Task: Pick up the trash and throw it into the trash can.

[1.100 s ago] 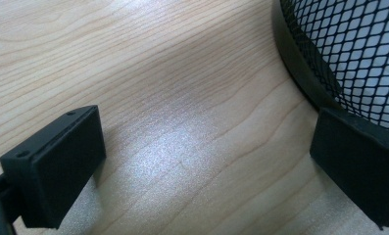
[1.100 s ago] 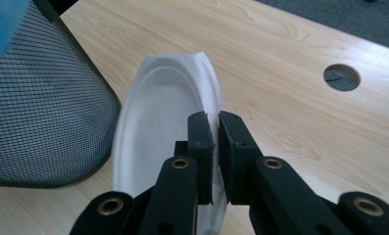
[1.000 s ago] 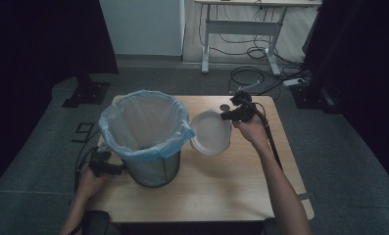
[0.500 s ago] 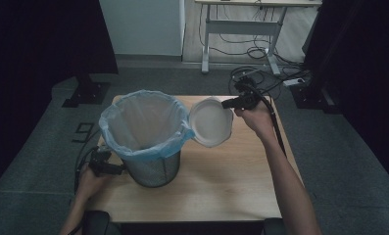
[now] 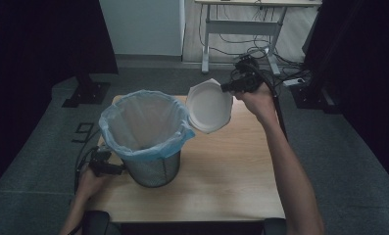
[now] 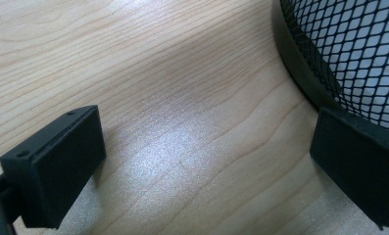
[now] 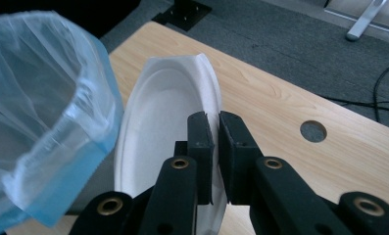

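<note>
A white disposable plate [image 5: 209, 105] hangs tilted in the air beside the rim of a black mesh bin [image 5: 150, 166] lined with a pale blue bag [image 5: 143, 122]. My right gripper [image 5: 227, 88] is shut on the plate's edge; in the right gripper view the black jaws pinch the plate [image 7: 167, 132] rim at my right gripper [image 7: 216, 125], with the blue bag [image 7: 45, 107] just to the left. My left gripper [image 5: 114, 169] rests low on the table at the bin's base. In the left gripper view its jaws stand wide apart, one fingertip [image 6: 356, 164] against the mesh bin [image 6: 349, 54].
The wooden table [image 5: 231, 171] has a round cable hole [image 7: 313, 131] near its far edge. Behind the table stand a desk frame [image 5: 241, 29] and a tangle of cables [image 5: 275, 58] on the grey floor. Dark curtains flank both sides.
My right hand has lifted the plate off the table and raised it up beside the bin's rim, tilting it on edge. The left hand has stayed at the bin's base.
</note>
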Demonstrator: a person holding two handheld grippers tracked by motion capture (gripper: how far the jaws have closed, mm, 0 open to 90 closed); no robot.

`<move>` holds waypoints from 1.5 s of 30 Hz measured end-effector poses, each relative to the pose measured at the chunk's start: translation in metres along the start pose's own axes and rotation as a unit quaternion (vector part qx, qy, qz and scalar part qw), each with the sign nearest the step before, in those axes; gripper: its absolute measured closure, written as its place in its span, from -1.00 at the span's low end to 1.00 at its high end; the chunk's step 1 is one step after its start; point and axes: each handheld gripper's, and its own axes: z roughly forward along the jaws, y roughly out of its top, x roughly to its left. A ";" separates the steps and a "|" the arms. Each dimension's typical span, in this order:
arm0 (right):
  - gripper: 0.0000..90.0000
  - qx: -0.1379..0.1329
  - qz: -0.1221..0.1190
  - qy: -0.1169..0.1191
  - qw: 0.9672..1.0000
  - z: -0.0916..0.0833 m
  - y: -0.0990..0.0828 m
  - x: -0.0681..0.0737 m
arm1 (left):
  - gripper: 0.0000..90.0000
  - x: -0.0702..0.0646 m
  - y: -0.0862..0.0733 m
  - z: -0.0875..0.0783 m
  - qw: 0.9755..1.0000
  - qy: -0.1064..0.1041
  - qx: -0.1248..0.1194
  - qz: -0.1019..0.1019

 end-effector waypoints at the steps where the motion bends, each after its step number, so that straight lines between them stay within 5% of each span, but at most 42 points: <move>1: 0.86 0.000 -0.001 -0.003 1.000 -0.002 0.003 0.000 | -1.00 0.000 0.000 0.000 1.000 0.000 0.000 0.000; 13: 0.86 -0.020 0.004 -0.014 1.000 -0.025 0.027 0.000 | -1.00 0.000 0.000 0.000 1.000 0.000 0.000 0.000; 25: 0.86 -0.041 -0.011 0.008 0.999 -0.040 0.050 0.025 | -1.00 0.000 0.000 0.000 1.000 0.000 0.000 0.000; 40: 0.86 -0.038 -0.048 0.045 0.997 -0.019 0.070 0.068 | -1.00 0.000 0.000 0.000 1.000 0.000 0.000 0.000; 45: 0.86 -0.026 -0.063 0.064 0.996 0.005 0.070 0.087 | -1.00 0.000 0.000 0.000 1.000 -0.001 0.000 0.000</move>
